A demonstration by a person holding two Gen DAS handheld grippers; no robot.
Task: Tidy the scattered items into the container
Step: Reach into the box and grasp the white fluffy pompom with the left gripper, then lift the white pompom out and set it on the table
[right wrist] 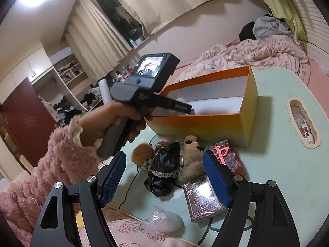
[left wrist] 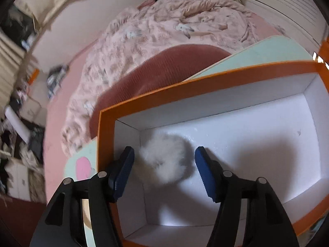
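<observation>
In the box, a round pompom

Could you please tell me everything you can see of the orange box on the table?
The orange box is an open, lidless rectangular carton, apparently card, orange outside and along its rim, white inside. It stands upright on the pale green table, beside the bed. A white fluffy ball lies on its floor near one corner; the rest of the floor in view is bare. The left gripper points down into it, jaws open either side of the ball.
</observation>
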